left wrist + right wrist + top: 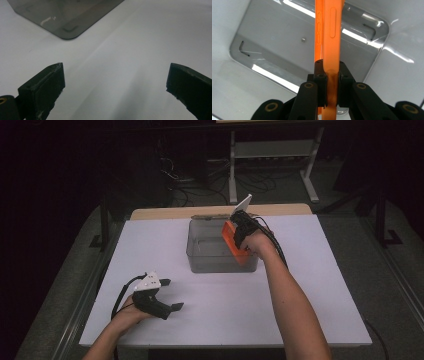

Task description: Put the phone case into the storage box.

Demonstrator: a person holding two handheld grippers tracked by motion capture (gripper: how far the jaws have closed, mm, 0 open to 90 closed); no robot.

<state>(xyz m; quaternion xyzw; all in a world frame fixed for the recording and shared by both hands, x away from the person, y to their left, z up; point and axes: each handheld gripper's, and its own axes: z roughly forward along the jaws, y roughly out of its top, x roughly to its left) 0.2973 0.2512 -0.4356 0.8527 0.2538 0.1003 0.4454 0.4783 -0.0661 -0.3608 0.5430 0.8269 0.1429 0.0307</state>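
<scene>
White desk (215, 320), dark room beyond; left gripper (167, 295) near the front edge, jaws wide, nothing between; farther off, right gripper (329, 82) clamped on orange phone case (329, 37), held edge-on over clear bin (200, 260); case's lower end cut off.

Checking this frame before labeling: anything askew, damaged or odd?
Nothing damaged or spilled. The right tool pinches an orange phone case edge-on above the clear bin; the soft case buckles slightly between the pads. Left tool rests open on the table.
</scene>
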